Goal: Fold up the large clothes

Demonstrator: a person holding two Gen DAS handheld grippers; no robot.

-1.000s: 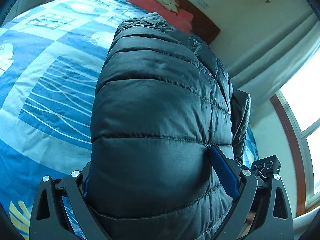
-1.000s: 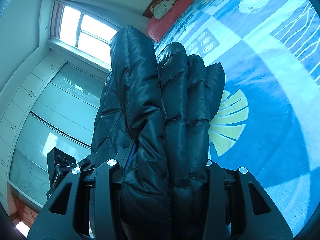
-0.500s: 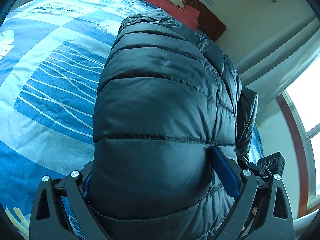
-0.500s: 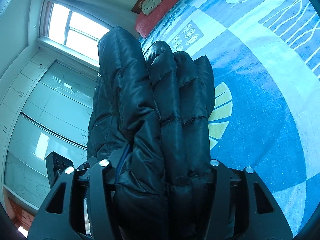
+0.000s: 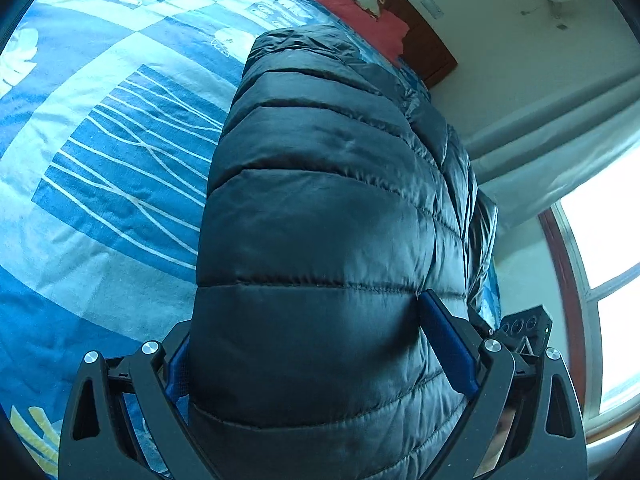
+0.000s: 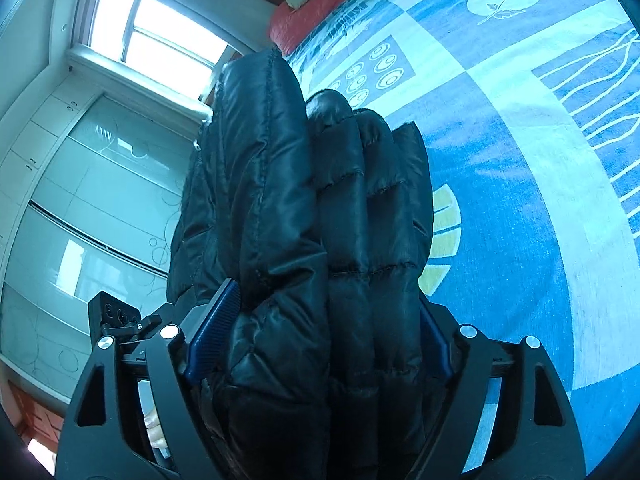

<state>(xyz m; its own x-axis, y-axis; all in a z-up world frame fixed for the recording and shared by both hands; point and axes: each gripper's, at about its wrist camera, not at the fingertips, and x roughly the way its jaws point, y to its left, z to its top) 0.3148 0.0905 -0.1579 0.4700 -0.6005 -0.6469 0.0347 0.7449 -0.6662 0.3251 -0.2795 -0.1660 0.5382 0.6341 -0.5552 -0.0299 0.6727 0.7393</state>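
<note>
A black quilted puffer jacket (image 5: 328, 232) fills the middle of the left wrist view and is held up above the bed. My left gripper (image 5: 316, 344) is shut on its thick folded bulk, blue pads pressed into both sides. In the right wrist view the same jacket (image 6: 320, 220) shows as several stacked folds. My right gripper (image 6: 320, 332) is shut on those folds. The other gripper's black body shows at the jacket's far edge in each view. The jacket hides the space straight ahead of both grippers.
A bed with a blue patterned cover (image 5: 104, 152) lies below, also in the right wrist view (image 6: 520, 160). Red pillows (image 5: 348, 4) and a wooden headboard (image 5: 432, 56) are at its head. A window (image 6: 152, 40) and glass wardrobe doors (image 6: 92, 208) stand beside the bed.
Both grippers have carried the held jacket along over the bed; the cover's pattern has slid through both views. The grip on the jacket has not changed.
</note>
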